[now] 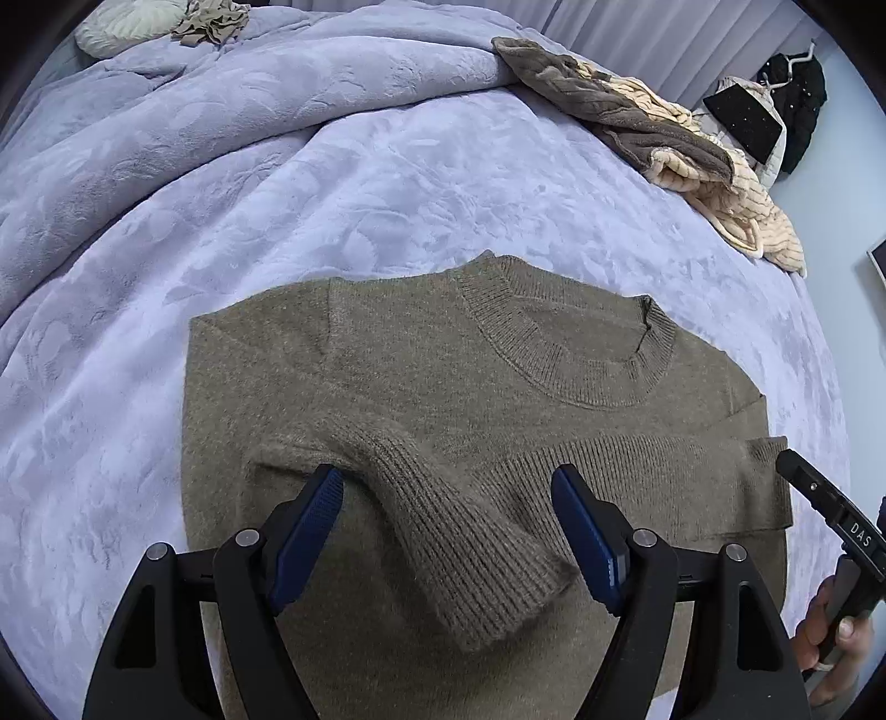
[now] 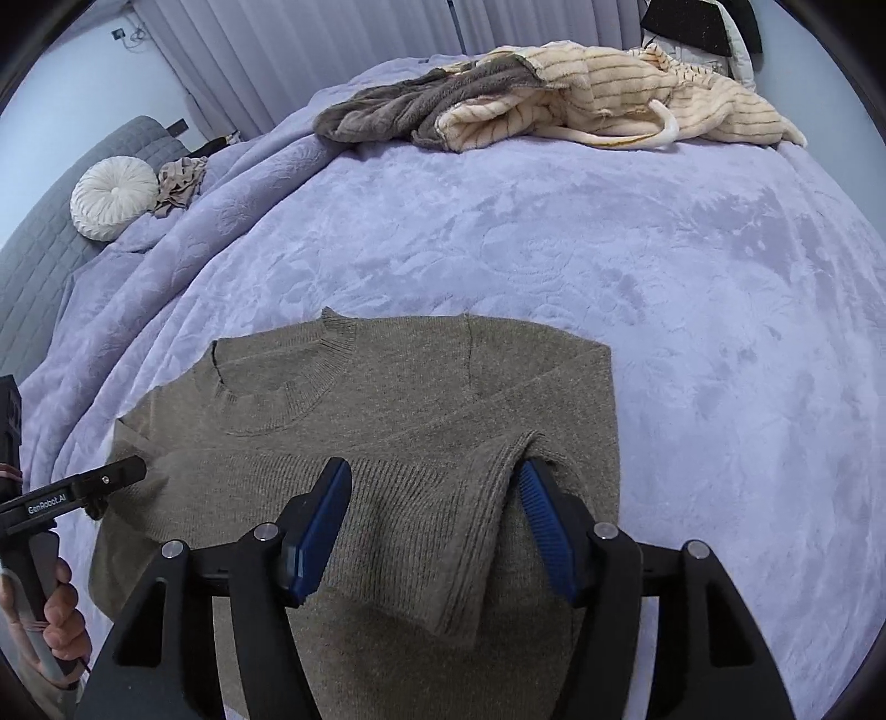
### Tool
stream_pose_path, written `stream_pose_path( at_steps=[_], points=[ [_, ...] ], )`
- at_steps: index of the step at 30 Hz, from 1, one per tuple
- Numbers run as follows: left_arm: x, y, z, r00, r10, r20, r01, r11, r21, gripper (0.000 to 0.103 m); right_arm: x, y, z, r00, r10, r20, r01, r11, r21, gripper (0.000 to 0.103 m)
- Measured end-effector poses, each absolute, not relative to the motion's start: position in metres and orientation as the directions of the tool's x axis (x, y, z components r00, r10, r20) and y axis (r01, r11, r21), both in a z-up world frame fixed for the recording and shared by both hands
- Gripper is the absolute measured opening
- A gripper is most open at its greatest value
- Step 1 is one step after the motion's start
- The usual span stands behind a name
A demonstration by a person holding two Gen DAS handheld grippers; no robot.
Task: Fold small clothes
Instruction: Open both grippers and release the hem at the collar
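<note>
Olive knit sweater flat on the lavender bedspread, both sleeves folded across the chest. Left gripper and right gripper above, jaws apart, holding nothing. Sleeve step looks done; next, probably grip hem and fold body upward.

- A bed fills most of both views, covered by a lilac plush blanket embossed with leaves; its far side is bunched into folds
- A round white pleated cushion lies at the grey quilted headboard, a crumpled beige cloth just beside it
- A heap of grey and cream striped fleece garments lies on the far edge
- Pale pleated curtains hang behind; dark clothes on a hanger against a pale wall; light is soft and even
</note>
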State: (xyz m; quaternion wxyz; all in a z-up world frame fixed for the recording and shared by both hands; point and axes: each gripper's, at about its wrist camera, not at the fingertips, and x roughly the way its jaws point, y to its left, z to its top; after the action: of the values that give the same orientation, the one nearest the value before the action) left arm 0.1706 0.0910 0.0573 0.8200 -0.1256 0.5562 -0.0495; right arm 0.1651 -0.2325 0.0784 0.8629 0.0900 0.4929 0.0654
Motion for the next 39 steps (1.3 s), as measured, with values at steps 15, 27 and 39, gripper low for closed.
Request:
stream_pose_path(
  at_steps=[15, 27, 39],
  points=[
    [0.156, 0.083, 0.035, 0.308, -0.284, -0.908, -0.068, 0.945, -0.319, 0.031, 0.144, -0.243, 0.045, 0.417, 0.281, -0.865, 0.012, 0.949, 0.314, 0.015],
    [0.194, 0.092, 0.057, 0.372, -0.274, -0.887, -0.095, 0.939, -0.33, 0.014, 0.175, -0.252, 0.077, 0.487, 0.356, -0.797, 0.001, 0.913, 0.408, 0.008],
    [0.232, 0.106, 0.05, 0.404, -0.263, -0.876, -0.205, 0.907, -0.367, 0.085, 0.232, -0.252, 0.065, 0.467, 0.385, -0.796, 0.059, 0.885, 0.462, 0.023]
  ],
)
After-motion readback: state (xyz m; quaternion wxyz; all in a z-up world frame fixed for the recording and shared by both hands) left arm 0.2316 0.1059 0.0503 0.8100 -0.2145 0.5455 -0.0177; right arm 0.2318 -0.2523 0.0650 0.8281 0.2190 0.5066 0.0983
